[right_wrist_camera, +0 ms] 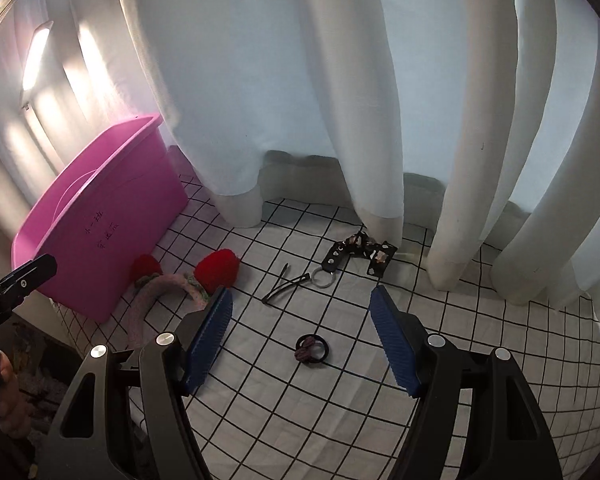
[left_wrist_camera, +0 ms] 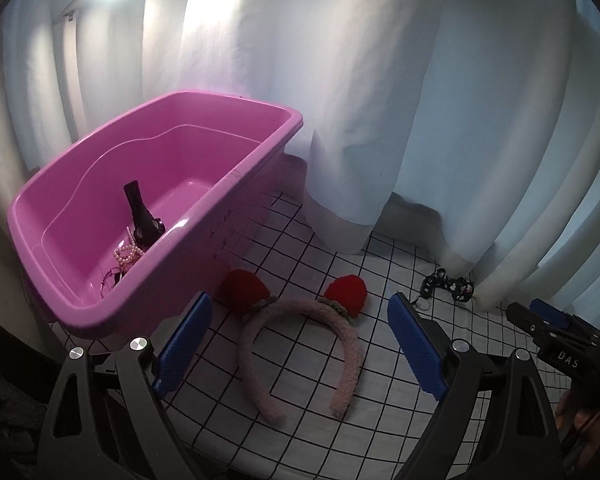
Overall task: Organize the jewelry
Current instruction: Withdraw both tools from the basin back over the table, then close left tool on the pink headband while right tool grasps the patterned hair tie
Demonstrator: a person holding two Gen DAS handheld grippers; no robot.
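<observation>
A pink fuzzy headband (left_wrist_camera: 300,344) with two red pompoms lies on the grid cloth between the open jaws of my left gripper (left_wrist_camera: 300,316); it also shows in the right wrist view (right_wrist_camera: 156,288). A pink tub (left_wrist_camera: 148,216) at the left holds a black watch (left_wrist_camera: 140,216), a pearl bracelet (left_wrist_camera: 126,254) and a thin ring piece. My right gripper (right_wrist_camera: 302,306) is open and empty above a black hair tie (right_wrist_camera: 312,350). Beyond it lie a black hair clip (right_wrist_camera: 284,280) and a black studded strap with a metal ring (right_wrist_camera: 358,256).
White curtains (right_wrist_camera: 340,100) hang along the back, their hems resting on the cloth. The tub (right_wrist_camera: 100,232) stands at the table's left edge. The right gripper shows at the right of the left wrist view (left_wrist_camera: 556,332). The studded strap (left_wrist_camera: 446,284) lies by the curtain hem.
</observation>
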